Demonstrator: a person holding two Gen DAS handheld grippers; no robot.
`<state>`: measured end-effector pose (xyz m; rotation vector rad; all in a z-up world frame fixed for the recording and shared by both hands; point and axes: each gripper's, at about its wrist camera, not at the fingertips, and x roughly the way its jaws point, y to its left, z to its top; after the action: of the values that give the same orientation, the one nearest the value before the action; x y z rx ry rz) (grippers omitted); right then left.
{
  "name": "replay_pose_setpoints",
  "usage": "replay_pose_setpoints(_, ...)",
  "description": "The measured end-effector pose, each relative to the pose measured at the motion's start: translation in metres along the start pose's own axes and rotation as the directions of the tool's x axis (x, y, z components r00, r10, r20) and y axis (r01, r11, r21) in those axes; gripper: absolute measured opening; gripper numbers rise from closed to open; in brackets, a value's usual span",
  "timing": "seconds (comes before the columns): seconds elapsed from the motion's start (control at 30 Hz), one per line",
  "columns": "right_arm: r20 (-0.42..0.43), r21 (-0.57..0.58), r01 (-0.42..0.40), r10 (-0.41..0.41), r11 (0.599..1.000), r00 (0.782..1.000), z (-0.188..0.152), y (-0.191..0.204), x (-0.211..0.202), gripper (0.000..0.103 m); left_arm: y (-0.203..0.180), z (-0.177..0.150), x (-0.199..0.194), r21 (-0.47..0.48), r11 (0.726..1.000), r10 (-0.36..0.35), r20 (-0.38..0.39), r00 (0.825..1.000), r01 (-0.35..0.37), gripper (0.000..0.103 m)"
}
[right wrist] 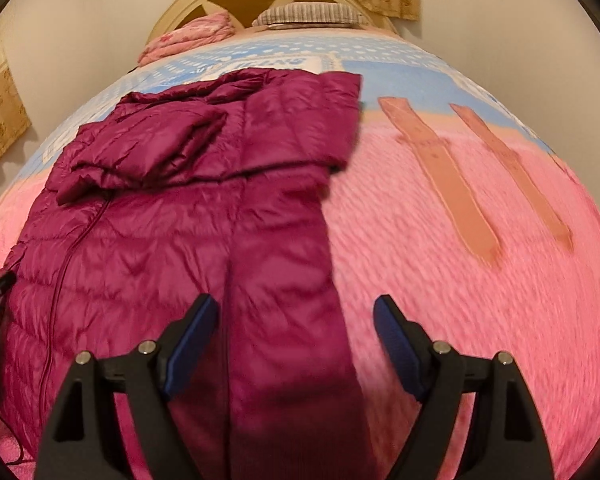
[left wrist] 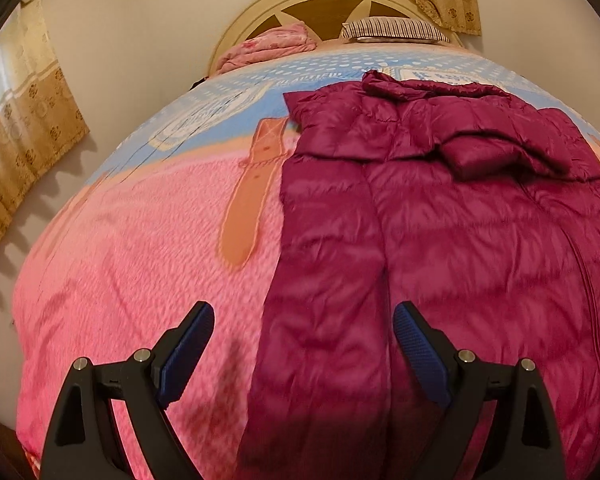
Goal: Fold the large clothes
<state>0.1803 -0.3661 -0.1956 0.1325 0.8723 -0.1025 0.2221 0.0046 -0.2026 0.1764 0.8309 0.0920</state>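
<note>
I have my left gripper (left wrist: 303, 316) angled downward, its blue-padded jaws spread wide with nothing pressed between them. My right gripper (right wrist: 296, 310) matches that tilt, jaws equally wide apart, pads gripping nothing either.

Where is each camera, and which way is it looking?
Left wrist: sits on the left gripper, looks down along the jacket's left edge toward the headboard; only its open fingers show.
Right wrist: sits on the right gripper, over the jacket's right edge; only its open fingers show.
Shared: jacket, pink blanket, pillow, headboard.
</note>
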Motion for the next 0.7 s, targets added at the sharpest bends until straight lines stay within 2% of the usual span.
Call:
replay_pose_setpoints(0.47, 0.009, 0.021, 0.011, -0.011, 1.000, 1.000, -0.058, -0.005, -0.044, 0.083, 0.016, -0.062, -0.039, -0.003, 0.999, -0.046, -0.020, 0.999, 0.046, 0.092)
replay_pose_setpoints(0.7, -0.005, 0.027, 0.003, -0.003, 1.000, 1.000, -0.087, -0.005, -0.059, 0.083, 0.020, -0.078, -0.048, -0.010, 0.997, -0.071, -0.036, 0.997, 0.071, 0.092)
